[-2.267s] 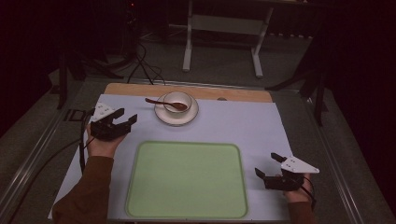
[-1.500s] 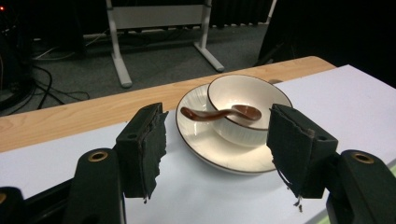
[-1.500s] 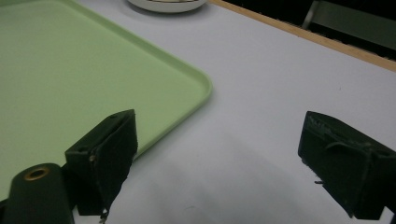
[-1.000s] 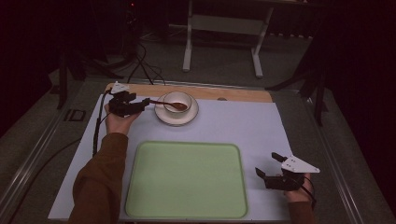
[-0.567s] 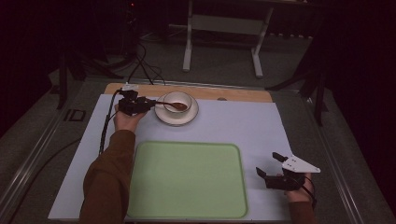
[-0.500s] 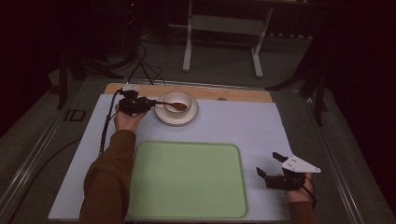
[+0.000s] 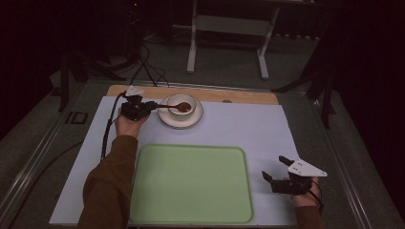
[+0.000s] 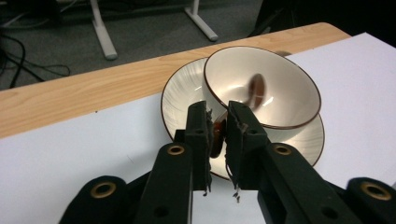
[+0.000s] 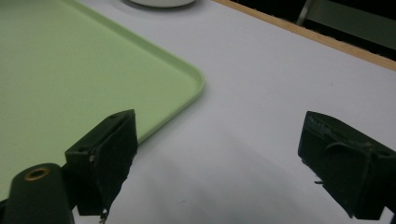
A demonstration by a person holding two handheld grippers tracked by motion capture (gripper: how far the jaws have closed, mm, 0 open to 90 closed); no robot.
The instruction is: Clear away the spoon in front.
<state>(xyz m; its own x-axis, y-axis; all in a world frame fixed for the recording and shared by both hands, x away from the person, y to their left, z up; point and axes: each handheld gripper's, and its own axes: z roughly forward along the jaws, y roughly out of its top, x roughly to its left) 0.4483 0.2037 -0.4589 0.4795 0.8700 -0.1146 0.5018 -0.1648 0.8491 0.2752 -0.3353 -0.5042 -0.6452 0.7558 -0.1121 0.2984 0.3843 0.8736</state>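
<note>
The left gripper (image 8: 217, 130) has just been closing and now pinches the brown spoon (image 7: 175, 106) by its handle; the spoon's head lies in the bowl (image 8: 261, 86) on its saucer (image 8: 182, 100). The right gripper (image 9: 219, 163) hangs wide apart over the white surface (image 9: 261, 93), beside the green tray (image 9: 70, 70)

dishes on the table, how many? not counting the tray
2: a bowl sitting on a saucer at the far edge of the mat, a spoon resting in the bowl. Nothing looks hidden.

Open white table cover (image 7: 248, 129) stretches right of the bowl (image 7: 183, 103) and saucer (image 7: 165, 119) — nothing blocking passage there; the green tray (image 7: 191, 186) lies flat across the near middle — a low rim only.
</note>
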